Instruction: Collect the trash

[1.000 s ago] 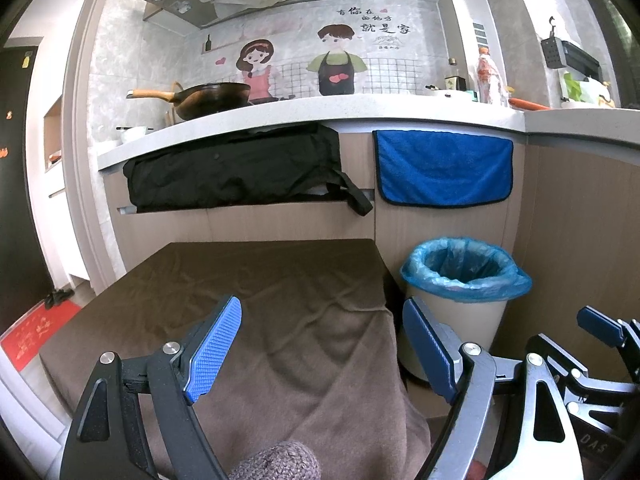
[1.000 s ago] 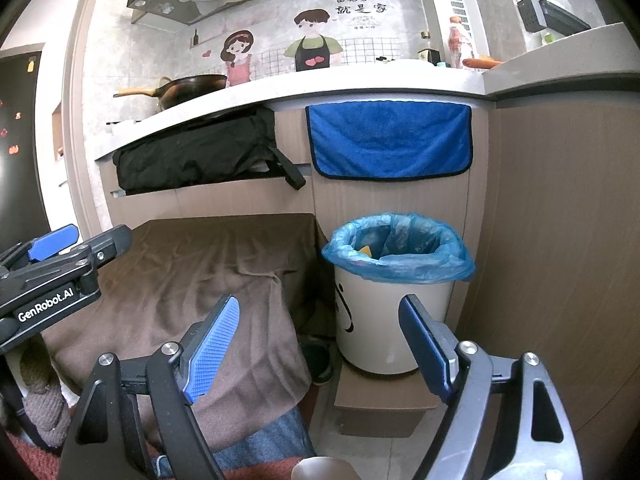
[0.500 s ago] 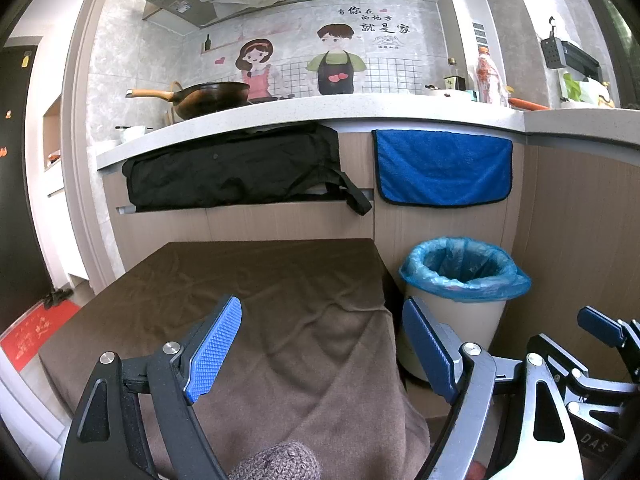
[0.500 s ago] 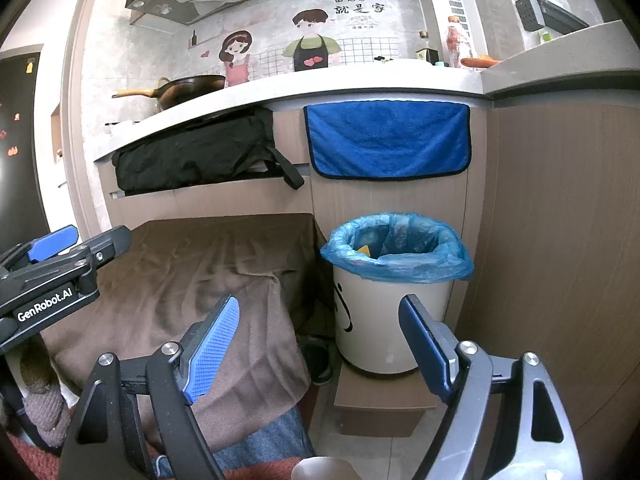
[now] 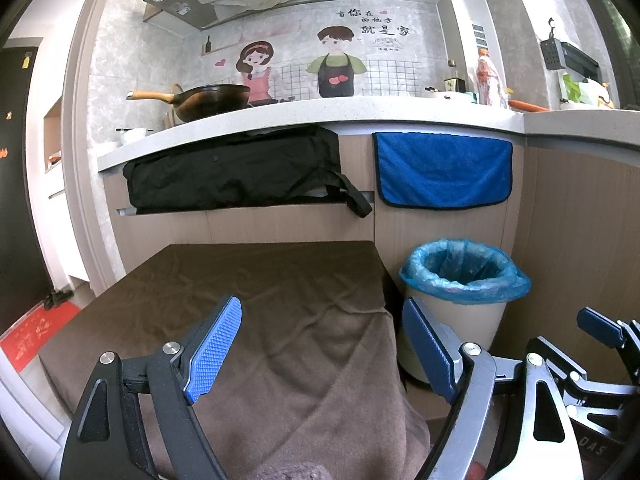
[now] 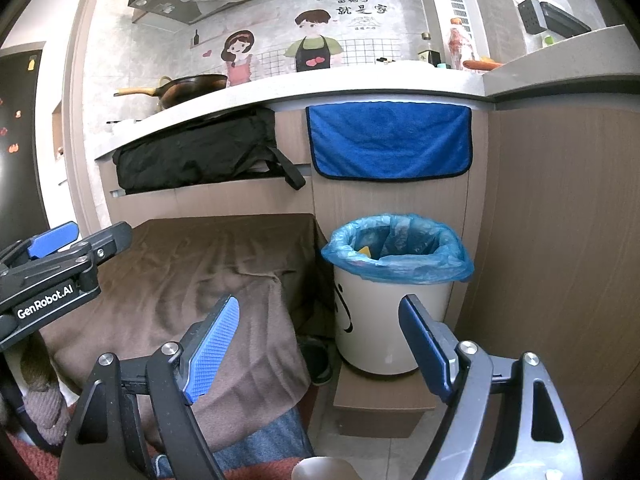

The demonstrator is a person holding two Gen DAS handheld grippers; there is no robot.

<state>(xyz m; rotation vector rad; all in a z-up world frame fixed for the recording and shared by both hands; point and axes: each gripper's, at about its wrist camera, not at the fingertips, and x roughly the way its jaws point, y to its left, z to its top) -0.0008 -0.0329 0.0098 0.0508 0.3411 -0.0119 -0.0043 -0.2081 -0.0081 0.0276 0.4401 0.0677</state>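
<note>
A white trash bin point(image 5: 452, 320) with a blue liner point(image 5: 464, 276) stands right of the table; it also shows in the right wrist view point(image 6: 384, 320), with a yellow scrap point(image 6: 364, 250) inside. My left gripper point(image 5: 322, 354) is open and empty over the table's brown cloth point(image 5: 260, 300). My right gripper point(image 6: 320, 346) is open and empty, held low between the table's corner and the bin. Each gripper shows at the edge of the other's view: the right one point(image 5: 600, 332) and the left one point(image 6: 56, 240). No loose trash shows on the cloth.
A counter point(image 5: 320, 114) runs behind, with a wok point(image 5: 212, 100) and bottles point(image 5: 486, 80). A black bag point(image 5: 236, 172) and a blue towel point(image 5: 444, 170) hang below it. A wood panel wall point(image 6: 560, 240) stands right of the bin. The bin sits on a low box point(image 6: 380, 400).
</note>
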